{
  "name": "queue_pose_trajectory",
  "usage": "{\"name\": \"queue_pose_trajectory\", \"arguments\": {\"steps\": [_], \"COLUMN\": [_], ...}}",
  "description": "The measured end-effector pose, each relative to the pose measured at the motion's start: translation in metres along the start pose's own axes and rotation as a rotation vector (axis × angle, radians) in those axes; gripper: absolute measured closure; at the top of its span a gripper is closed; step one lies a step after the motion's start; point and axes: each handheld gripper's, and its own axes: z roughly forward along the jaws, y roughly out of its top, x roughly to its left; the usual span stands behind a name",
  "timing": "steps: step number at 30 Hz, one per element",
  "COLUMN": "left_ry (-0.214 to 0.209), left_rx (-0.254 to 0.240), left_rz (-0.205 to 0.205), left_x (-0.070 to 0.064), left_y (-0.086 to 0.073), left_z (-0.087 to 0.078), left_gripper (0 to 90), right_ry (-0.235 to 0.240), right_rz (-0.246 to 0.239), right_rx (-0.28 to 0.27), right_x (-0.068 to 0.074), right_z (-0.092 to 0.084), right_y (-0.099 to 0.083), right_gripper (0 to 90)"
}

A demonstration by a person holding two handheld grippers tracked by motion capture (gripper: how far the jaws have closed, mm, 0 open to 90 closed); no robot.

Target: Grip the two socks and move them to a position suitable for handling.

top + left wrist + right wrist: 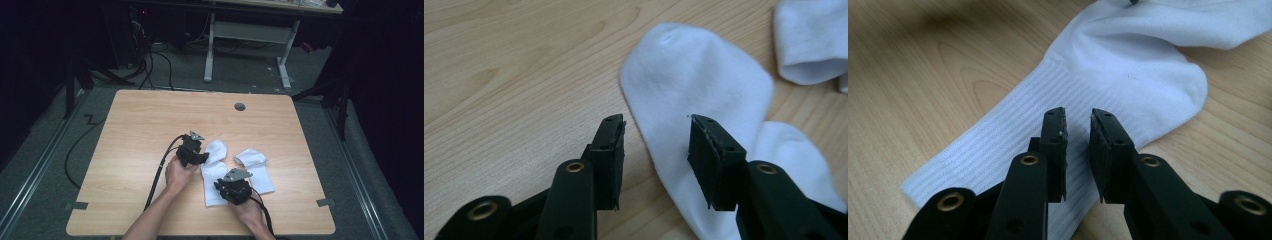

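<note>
On the bench (150, 120) we have two white socks. The near sock (214, 170) lies toward six o'clock, and the second sock (256, 167) just beside it at three. Our left claw (656, 137) stands wide open over the sock's foot. Our right claw (1078, 135) hovers narrowly parted above the ribbed cuff, gripping nothing. If either claw closes too high, it may pinch only the top layer, or drag the sock and bunch it against its neighbour.

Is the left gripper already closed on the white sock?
No, in the left gripper view the left gripper has its jaws wide apart above the white sock, gripping nothing.
</note>
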Motion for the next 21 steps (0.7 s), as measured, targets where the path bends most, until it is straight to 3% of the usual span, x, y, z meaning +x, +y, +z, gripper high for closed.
{"name": "queue_pose_trajectory", "arguments": {"steps": [5,13,18,21], "left_ry": [0.016,0.041,0.003,-0.02], "left_rx": [0.045,0.052,0.051,0.052], "left_rz": [0.011,0.047,0.078,0.064], "left_x": [-0.005,-0.009,-0.014,-0.011], "left_y": [0.004,0.006,0.006,0.006], "left_z": [0.015,0.016,0.017,0.017], "left_gripper": [57.4,63.2,84.4,87.4], "right_ry": [0.006,0.0,-0.004,-0.005], "right_rz": [-0.004,-0.009,-0.01,-0.01], "right_rx": [-0.001,-0.004,-0.011,-0.011], "right_x": [0.002,0.003,0.004,0.004], "right_z": [-0.002,-0.003,-0.003,-0.003], "right_y": [-0.003,-0.004,-0.004,-0.005], "right_gripper": [77.4,77.4,77.5,77.6]}}
